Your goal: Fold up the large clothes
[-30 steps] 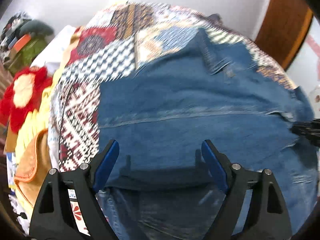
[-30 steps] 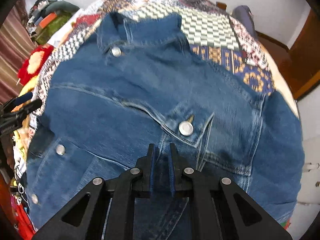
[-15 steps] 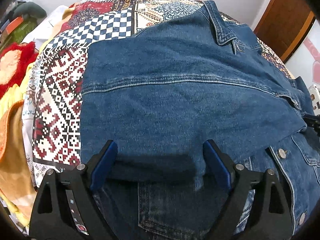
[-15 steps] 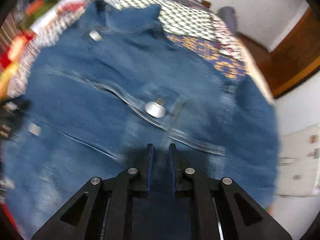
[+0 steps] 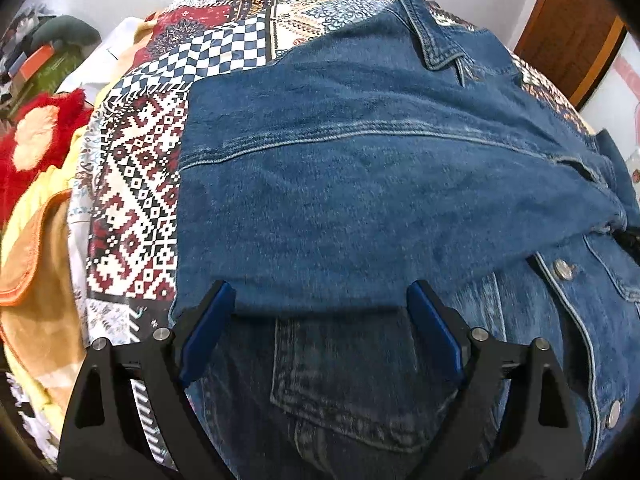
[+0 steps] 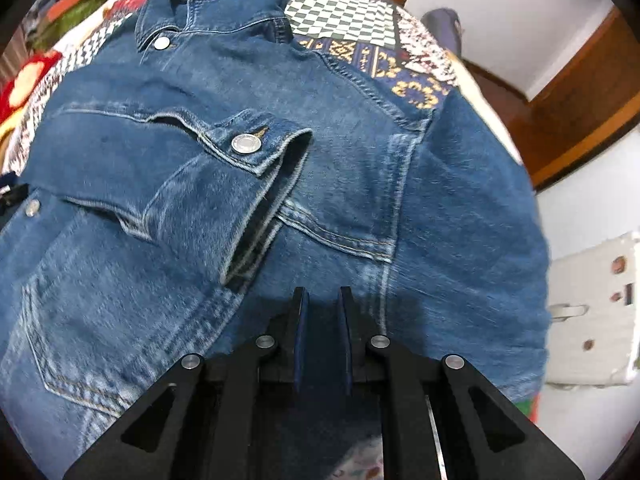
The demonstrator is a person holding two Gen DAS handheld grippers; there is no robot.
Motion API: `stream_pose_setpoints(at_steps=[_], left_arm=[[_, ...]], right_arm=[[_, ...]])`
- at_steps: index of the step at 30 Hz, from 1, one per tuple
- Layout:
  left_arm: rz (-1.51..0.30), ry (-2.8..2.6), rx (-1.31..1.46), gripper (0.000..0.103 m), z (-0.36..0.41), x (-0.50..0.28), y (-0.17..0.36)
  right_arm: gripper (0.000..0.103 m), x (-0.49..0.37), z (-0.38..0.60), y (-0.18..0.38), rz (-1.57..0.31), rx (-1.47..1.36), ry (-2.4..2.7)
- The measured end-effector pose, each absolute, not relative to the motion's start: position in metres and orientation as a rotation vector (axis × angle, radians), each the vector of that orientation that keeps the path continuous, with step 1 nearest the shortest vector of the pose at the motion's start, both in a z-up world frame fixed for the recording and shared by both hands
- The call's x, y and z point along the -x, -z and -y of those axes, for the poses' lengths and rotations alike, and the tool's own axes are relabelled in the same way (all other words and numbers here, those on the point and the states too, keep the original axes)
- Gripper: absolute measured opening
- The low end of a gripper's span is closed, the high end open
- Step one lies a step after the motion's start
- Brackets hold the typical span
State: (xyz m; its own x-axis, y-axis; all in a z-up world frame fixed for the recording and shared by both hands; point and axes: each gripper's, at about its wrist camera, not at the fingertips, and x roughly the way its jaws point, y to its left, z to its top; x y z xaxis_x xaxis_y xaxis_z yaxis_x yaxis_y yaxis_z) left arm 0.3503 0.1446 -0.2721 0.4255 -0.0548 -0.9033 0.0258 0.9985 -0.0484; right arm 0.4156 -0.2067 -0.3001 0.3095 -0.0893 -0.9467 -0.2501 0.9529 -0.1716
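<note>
While half folded, front up, across a bed: a fluffy red-and-cream plush piece (image 5: 40, 136) and a yellow blanket with an orange hem (image 5: 36, 280) at far left, then a patchwork quilt in red, white and navy squares (image 5: 136, 184), then the task's thing, one blue denim jacket (image 5: 380, 200), spread flat on that quilt with its collar (image 6: 216, 12) toward the far wall. Left gripper (image 5: 319, 288) poised just above the near edge of a folded-over denim panel, fingers released and spread wide, nothing caught between them. Farther right, one buttoned sleeve cuff (image 6: 240, 168) lying across the chest, so probably the sleeve-and-side fold in hand, with the first side done. Right gripper (image 6: 323, 294) low over the jacket's right half, fingers clenched nearly together; impossible to tell whether any denim is pinched there. Beyond it, the other side of the jacket (image 6: 480, 200) not yet brought in, draped toward the bed's edge. Next move, as a guess: a firm pinch on that outer edge or sleeve, a lift clear of the thick seams, and a carry inward over the chest, with the left fingers pressing the laid panel down. Count: one jacket, two grippers, one cuff on top, three metal buttons in the right wrist view, two in the left. At far right, a brown wooden door (image 5: 572, 40).
</note>
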Motion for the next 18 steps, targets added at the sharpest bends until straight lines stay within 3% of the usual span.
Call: stream_pose_setpoints(at_steps=[7,12,18], left_arm=[[-1.023,0.092,-0.04,0.089,-0.12,-0.351,0.22],[-0.974,0.189,-0.019,0.089,-0.086,-0.365,0.193],[-0.987,0.304,-0.078,0.089,-0.021,-0.38,0.194]], right_arm=[[0.01,-0.405,0.266,0.258,-1.153,0.172,0.01],[0.01,-0.427,0.314,0.298,-1.257,0.27,0.164],[0.009,-0.413,0.312,0.299,-1.187,0.369,0.18]])
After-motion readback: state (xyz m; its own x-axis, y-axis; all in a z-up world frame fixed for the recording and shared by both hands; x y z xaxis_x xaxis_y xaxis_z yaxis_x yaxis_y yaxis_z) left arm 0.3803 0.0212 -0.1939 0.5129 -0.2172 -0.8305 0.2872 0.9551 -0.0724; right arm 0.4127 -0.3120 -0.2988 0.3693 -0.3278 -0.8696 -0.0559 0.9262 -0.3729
